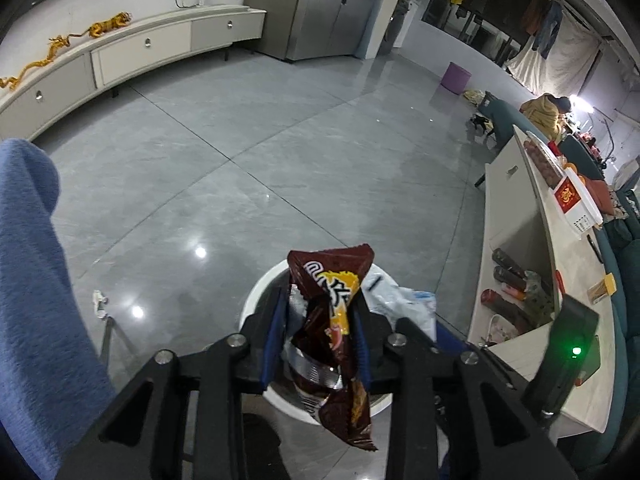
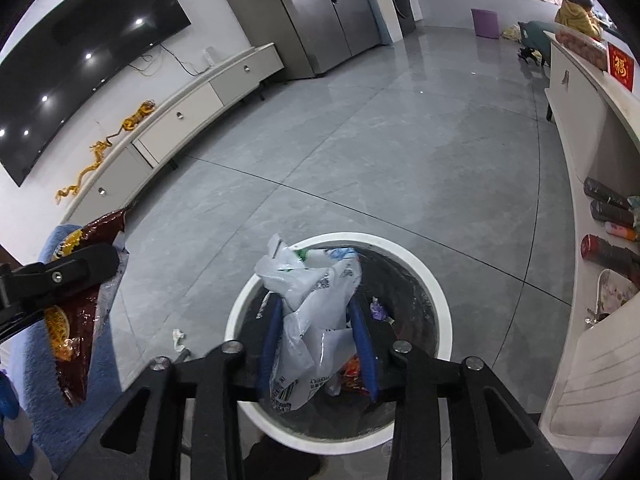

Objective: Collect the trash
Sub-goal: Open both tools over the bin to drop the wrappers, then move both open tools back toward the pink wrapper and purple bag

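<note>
Hovering over white bin (image 2: pixel 432 280): left gripper (image 1: pixel 320 344) clamping brown snack wrapper (image 1: pixel 328 320), right gripper (image 2: pixel 316 340) clamping white plastic bag (image 2: pixel 312 312). Neither dropped yet; crumpled tissue (image 2: pixel 179 338) left on floor.

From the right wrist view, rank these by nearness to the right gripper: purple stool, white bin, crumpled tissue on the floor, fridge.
From the right gripper:
1. White bin, directly below.
2. Crumpled tissue, on the floor left of the bin.
3. Fridge, far back.
4. Purple stool, far right; too close to the fridge to call.
</note>
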`<act>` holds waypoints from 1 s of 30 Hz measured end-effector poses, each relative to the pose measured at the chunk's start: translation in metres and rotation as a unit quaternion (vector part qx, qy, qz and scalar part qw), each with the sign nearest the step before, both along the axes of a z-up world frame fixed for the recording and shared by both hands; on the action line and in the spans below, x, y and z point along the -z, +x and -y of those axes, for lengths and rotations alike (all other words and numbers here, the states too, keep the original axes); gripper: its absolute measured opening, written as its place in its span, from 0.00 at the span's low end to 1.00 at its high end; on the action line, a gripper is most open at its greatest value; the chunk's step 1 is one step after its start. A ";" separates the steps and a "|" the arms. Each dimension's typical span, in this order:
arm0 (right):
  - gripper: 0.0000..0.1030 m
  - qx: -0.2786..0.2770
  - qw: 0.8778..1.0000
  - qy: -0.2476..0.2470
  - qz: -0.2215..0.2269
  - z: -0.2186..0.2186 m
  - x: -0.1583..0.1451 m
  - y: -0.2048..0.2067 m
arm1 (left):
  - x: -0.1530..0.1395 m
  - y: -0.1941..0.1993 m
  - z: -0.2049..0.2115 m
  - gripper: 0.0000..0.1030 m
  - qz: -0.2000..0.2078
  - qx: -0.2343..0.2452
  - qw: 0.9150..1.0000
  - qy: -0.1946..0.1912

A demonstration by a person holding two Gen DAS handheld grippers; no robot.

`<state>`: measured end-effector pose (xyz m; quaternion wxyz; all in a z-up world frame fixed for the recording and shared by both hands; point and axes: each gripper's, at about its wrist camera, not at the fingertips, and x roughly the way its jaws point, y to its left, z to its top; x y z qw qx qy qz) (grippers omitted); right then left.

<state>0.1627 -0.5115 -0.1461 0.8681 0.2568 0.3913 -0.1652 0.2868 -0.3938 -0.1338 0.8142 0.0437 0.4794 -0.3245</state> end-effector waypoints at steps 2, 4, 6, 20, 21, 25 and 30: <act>0.41 0.005 1.000 -0.003 -0.007 0.003 0.003 0.002 | 0.004 0.002 0.003 0.37 -0.009 0.003 1.000 -0.006; 0.44 0.014 1.000 -0.003 -0.013 0.008 0.008 0.002 | 0.006 0.004 0.006 0.41 -0.020 0.004 1.000 -0.014; 0.44 0.022 1.000 -0.002 -0.019 0.012 0.012 0.000 | 0.009 0.007 0.007 0.45 -0.027 0.004 0.999 -0.017; 0.50 0.031 0.999 -0.033 -0.004 -0.001 -0.029 -0.020 | -0.028 -0.022 -0.027 0.48 0.059 -0.063 0.996 0.009; 0.51 0.029 0.999 -0.038 0.001 -0.005 -0.035 -0.022 | -0.033 -0.026 -0.032 0.48 0.072 -0.074 0.995 0.013; 0.54 0.020 0.998 -0.059 0.017 -0.018 -0.059 -0.027 | -0.054 -0.039 -0.053 0.54 0.114 -0.107 0.988 0.020; 0.58 0.004 0.996 -0.085 0.040 -0.037 -0.089 -0.037 | -0.082 -0.062 -0.077 0.61 0.161 -0.136 0.977 0.016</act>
